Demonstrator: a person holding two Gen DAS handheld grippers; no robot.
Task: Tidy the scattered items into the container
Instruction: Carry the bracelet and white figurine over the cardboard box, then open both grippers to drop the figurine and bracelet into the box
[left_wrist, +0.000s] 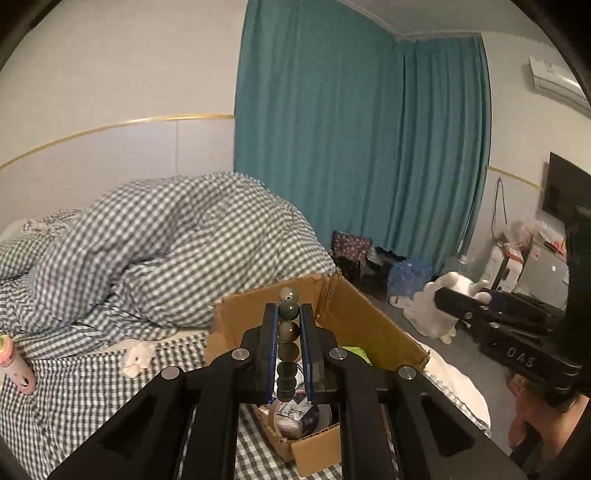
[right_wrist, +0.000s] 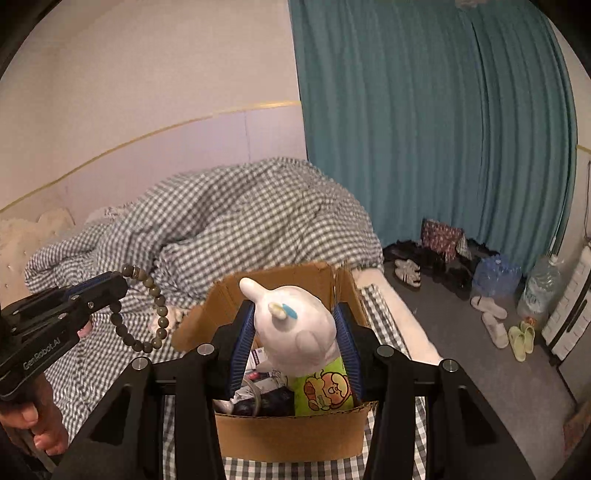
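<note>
The left gripper (left_wrist: 288, 314) was clamped on a bead bracelet (right_wrist: 147, 317), hard, slippery and dangling; the right gripper (right_wrist: 295, 332) squeezed a soft, light plush toy (right_wrist: 295, 332) mid-body, both above the cardboard box (right_wrist: 288, 435)

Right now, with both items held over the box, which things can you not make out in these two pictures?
- Contents of the cardboard box: mostly hidden in the right wrist view by the white plush toy, and in the left wrist view by the left hand-held gripper.
- Bead bracelet: its top is hidden inside the pads.
- Pink bottle: cut off by the left edge.
</note>
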